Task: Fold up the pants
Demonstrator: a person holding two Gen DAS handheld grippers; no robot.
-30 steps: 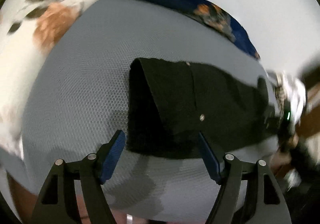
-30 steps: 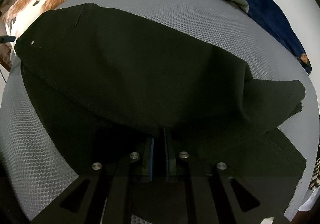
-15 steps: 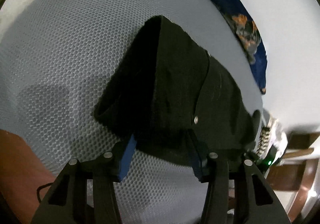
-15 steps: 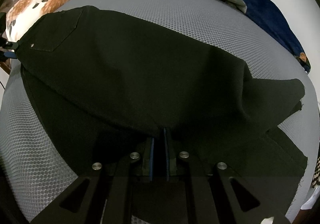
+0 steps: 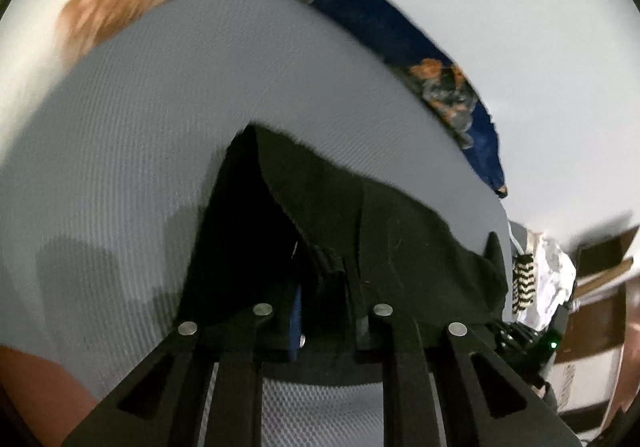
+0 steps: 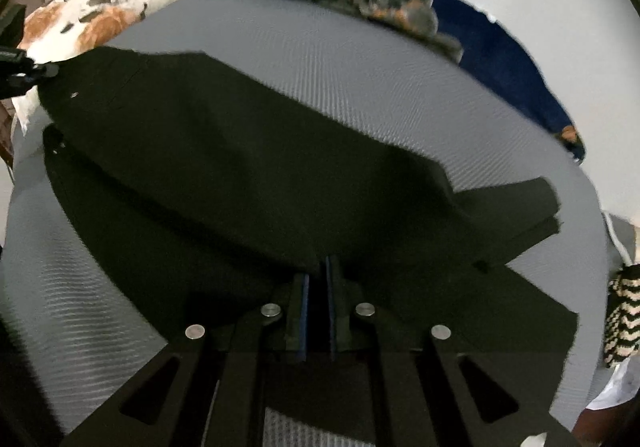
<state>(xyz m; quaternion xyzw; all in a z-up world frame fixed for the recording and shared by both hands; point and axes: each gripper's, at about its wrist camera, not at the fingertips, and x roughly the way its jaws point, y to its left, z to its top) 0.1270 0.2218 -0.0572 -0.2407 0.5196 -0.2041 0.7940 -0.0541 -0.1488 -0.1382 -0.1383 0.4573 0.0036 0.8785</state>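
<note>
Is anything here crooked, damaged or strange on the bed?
Nothing is damaged. Only the black pants lie uneven: the two leg ends do not line up. Both the left gripper and right gripper pinch the cloth.

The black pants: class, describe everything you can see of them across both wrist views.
The black pants are dark, matte woven cloth, spread across the grey mesh bed cover. A pocket seam and small rivet show near the waistband end. One leg is lifted and draped over the other, its hem ending in a squared flap. The right tongs are shut on a fold at the near edge. The left tongs have just been closing and now pinch the waistband end, raising it into a tent.
</note>
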